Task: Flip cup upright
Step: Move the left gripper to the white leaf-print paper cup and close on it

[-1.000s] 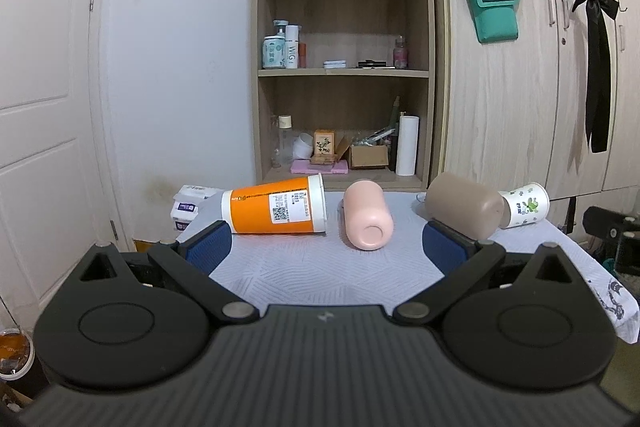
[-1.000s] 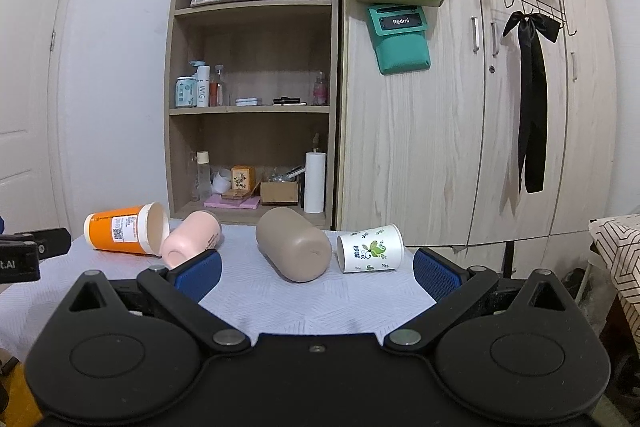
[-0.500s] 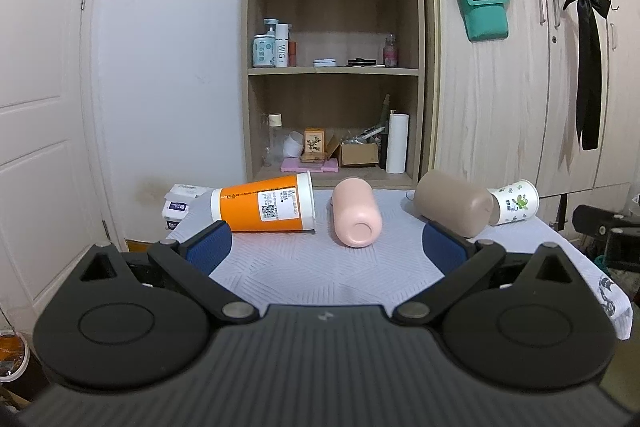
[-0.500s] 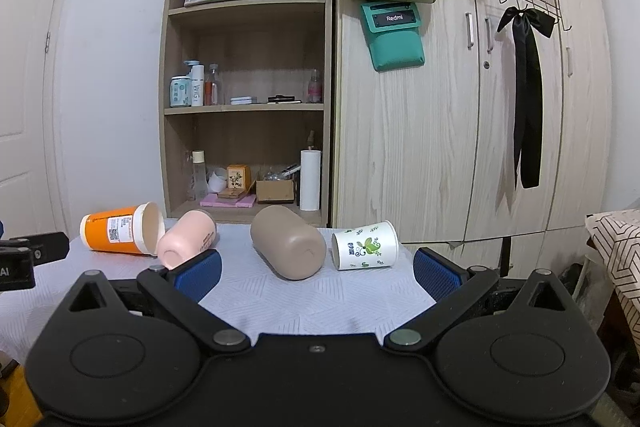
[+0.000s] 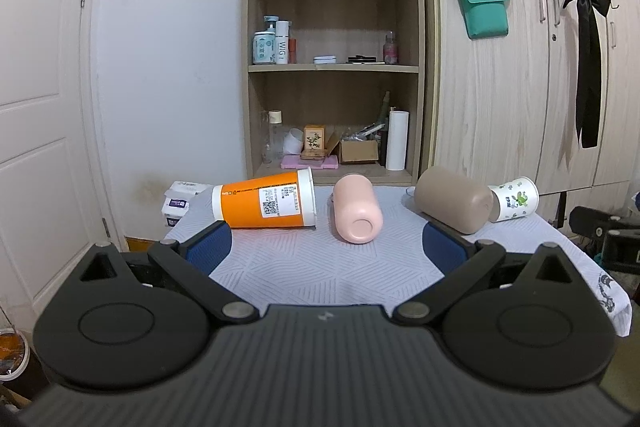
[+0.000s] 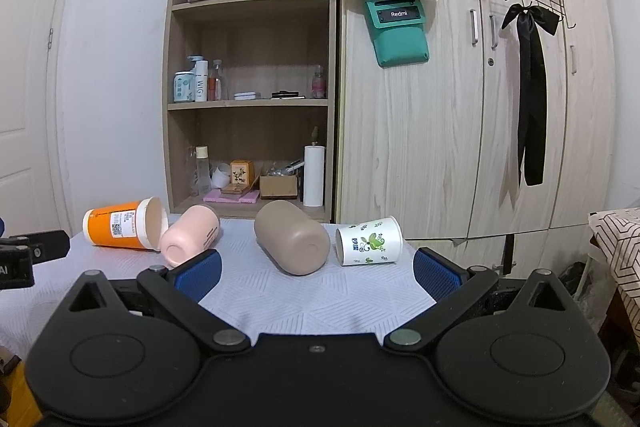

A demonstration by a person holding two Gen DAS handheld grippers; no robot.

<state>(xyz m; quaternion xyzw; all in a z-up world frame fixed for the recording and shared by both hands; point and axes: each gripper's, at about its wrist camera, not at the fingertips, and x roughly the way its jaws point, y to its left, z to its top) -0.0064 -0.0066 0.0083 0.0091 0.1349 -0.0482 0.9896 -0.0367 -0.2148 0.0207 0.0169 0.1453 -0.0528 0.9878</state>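
Left tongs: my left gripper (image 5: 326, 245) hangs with jaws spread wide and nothing between them, back from the near edge of the table (image 5: 320, 279); I judge I hold it there to take in the whole row before choosing.
Right tongs: my right gripper (image 6: 318, 273) is spread just as wide and empty, held off the same edge, facing the brown cup.
Cups: 4 lie on their sides in a row along the table's far half; none is upright, so the task is not begun.
Orange cup (image 5: 264, 203): at the table's far left, mouth turned right toward the pink cup, its rim just beside it.
Pink cup (image 5: 357, 213): mid-table, base toward me.
Brown cup (image 6: 292, 243): right of the pink cup, base toward me and angled.
White cup (image 6: 370, 241): at the table's far right, just beside the brown cup; from the left view it sits partly behind it, and I cannot tell if they touch.
Why so placed: on their sides these can roll, so I judge a grip across the body safest.
In the way: close neighbours leave little room for a finger between the orange and pink cups, or the brown and white ones.
Around: a shelf (image 6: 248, 99) and a cupboard (image 6: 460, 107) stand behind the table; small boxes (image 5: 178, 201) sit off its far left corner.
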